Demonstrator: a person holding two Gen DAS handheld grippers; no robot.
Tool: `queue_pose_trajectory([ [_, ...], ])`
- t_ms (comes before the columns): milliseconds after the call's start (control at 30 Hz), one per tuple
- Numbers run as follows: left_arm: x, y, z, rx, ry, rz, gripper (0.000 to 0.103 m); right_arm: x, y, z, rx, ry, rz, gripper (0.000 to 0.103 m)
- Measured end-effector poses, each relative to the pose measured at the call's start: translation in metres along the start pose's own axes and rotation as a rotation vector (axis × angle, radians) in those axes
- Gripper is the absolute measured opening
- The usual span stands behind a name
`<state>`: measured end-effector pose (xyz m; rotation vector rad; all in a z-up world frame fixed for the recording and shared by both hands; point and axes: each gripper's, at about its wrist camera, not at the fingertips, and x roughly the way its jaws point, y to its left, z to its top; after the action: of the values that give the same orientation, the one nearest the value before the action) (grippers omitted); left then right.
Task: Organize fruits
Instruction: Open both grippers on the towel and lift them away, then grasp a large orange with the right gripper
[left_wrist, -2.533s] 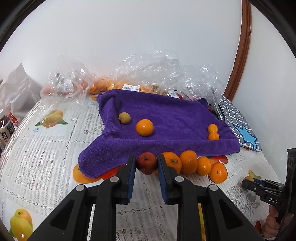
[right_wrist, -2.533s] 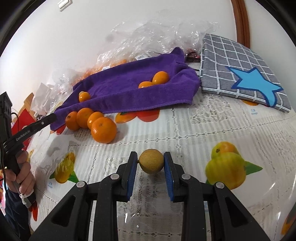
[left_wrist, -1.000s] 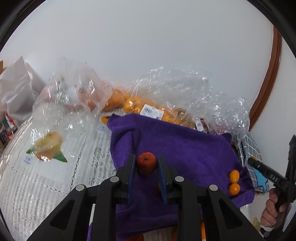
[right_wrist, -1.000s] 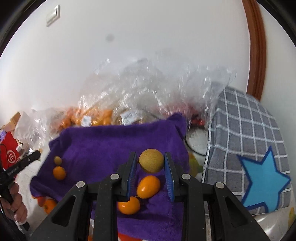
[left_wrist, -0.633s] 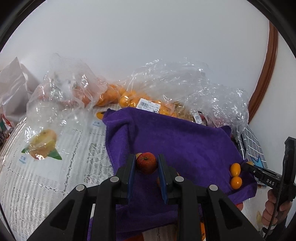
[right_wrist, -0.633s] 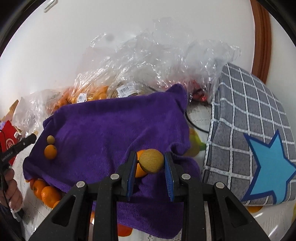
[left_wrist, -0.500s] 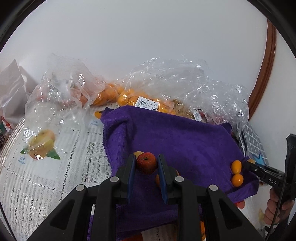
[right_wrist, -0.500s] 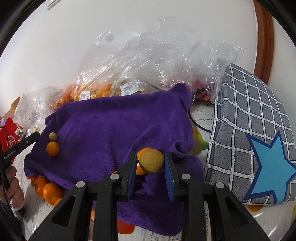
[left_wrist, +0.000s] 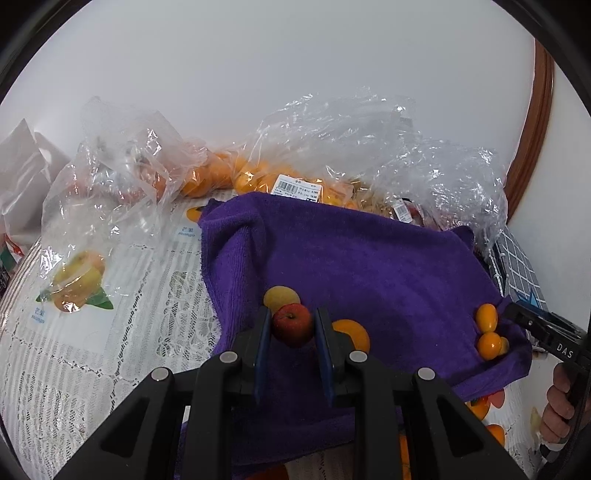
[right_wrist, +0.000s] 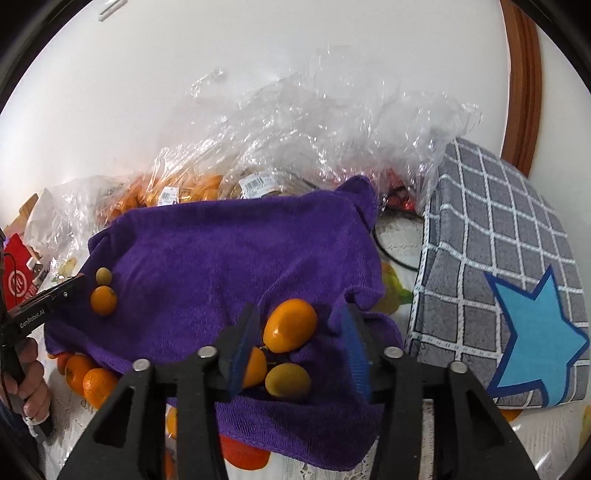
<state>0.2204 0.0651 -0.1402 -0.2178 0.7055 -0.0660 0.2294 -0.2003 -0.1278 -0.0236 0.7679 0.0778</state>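
Observation:
My left gripper (left_wrist: 291, 334) is shut on a small red apple (left_wrist: 292, 324) and holds it over the left part of the purple towel (left_wrist: 362, 269), beside a yellow-green fruit (left_wrist: 280, 298) and an orange (left_wrist: 351, 334). My right gripper (right_wrist: 299, 345) is open over the towel's (right_wrist: 221, 251) right corner. A yellow-brown fruit (right_wrist: 288, 380) lies on the towel between its jaws, next to two small oranges (right_wrist: 291, 325). The same small oranges (left_wrist: 485, 334) show at the right in the left wrist view.
Clear plastic bags of oranges (left_wrist: 236, 173) lie behind the towel by the wall. A grey checked cushion with a blue star (right_wrist: 517, 295) is right of the towel. Loose oranges (right_wrist: 88, 373) sit on the lace tablecloth (left_wrist: 110, 332) in front of the towel.
My right gripper has opened and let go of the yellow-brown fruit, which now lies on the towel. My left gripper has come lower over the towel with the apple.

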Motion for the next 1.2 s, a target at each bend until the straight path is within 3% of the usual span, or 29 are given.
queue_pose_trajectory([
  [400,0.002,-0.002,0.0,0.021,0.016,0.0,0.027,-0.013,0.011,0.0,-0.03,-0.067,-0.059,0.049],
  [500,0.0,-0.003,0.0,0.026,0.013,-0.004,0.029,-0.014,0.012,0.003,-0.017,-0.045,-0.067,0.049],
  [733,-0.018,0.0,0.0,0.002,-0.066,-0.004,0.036,-0.041,0.017,-0.01,0.011,-0.021,-0.054,0.047],
  [967,-0.044,0.009,-0.003,-0.025,-0.145,0.053,0.04,-0.076,0.042,-0.043,0.013,-0.002,0.035,0.039],
  [1200,-0.073,0.021,-0.017,-0.056,-0.186,0.08,0.046,-0.067,0.077,-0.082,-0.029,0.1,0.106,0.03],
])
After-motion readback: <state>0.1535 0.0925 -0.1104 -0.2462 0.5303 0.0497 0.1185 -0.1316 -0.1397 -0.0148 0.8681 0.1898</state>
